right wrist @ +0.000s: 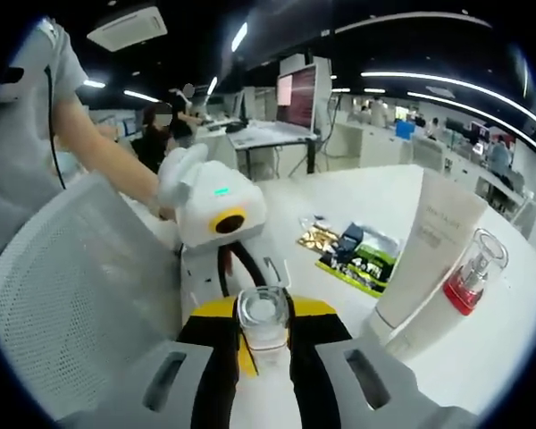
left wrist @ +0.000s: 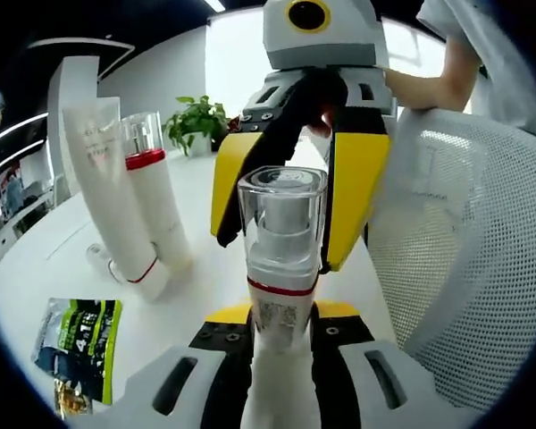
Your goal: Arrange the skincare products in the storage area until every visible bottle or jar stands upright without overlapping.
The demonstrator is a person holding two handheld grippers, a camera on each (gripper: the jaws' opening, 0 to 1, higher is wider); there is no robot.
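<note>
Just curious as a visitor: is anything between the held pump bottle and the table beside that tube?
Nothing visible on the table there. The right gripper faces the pump bottle, its jaws either side of the cap.

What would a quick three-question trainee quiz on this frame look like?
1. True or false: the left gripper has its fingers closed on the pump bottle.
2. What leans against the white tube on the table? A) a mug B) a red-collared bottle C) a bowl
3. Fill in: the right gripper faces the left one, its fingers ___ on either side of the pump bottle's clear cap.

Key: 1 true; 2 B; 3 open.
</note>
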